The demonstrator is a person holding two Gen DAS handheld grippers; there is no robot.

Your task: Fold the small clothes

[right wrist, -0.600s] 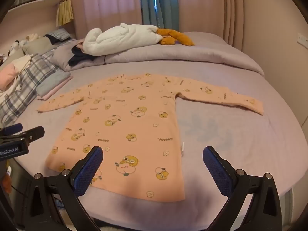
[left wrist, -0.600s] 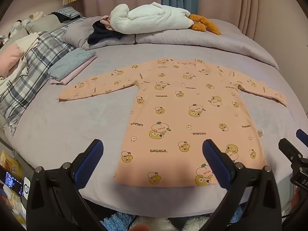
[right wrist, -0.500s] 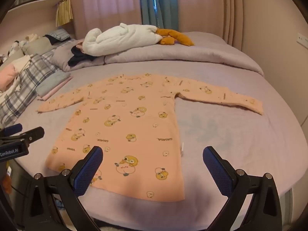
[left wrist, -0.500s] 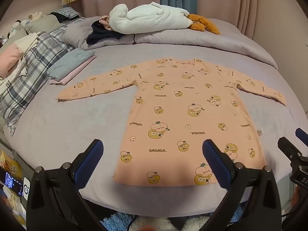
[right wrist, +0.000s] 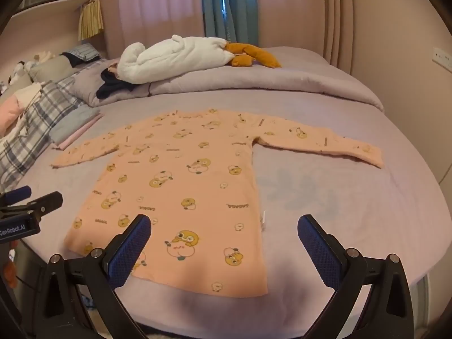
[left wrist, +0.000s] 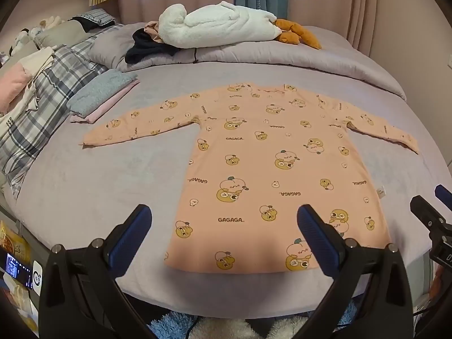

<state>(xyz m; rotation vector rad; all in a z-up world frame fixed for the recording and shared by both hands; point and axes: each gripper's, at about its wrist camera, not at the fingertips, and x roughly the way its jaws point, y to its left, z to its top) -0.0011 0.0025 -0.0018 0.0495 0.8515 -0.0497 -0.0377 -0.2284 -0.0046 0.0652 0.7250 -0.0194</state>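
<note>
On the bed (left wrist: pixel 93 186), one peach nightshirt (left wrist: pixel 271 175) lies flat, hem nearest the cameras, both sleeves spread sideways. Left hand-held gripper (left wrist: pixel 224 236) and right hand-held gripper (right wrist: pixel 224 244) each hang above the hem with jaws spread wide, gripping nothing. Judged step: approach for the first fold. To do it well, each gripper should pinch only a sleeve cuff or a side edge, taking both fabric layers without catching the bedcover, then carry it across the body evenly so no crease forms. Counted: one nightshirt, two sleeves, two grippers, one folded stack (left wrist: pixel 99 99) of two pieces, one white plush (left wrist: pixel 217 25).
</note>
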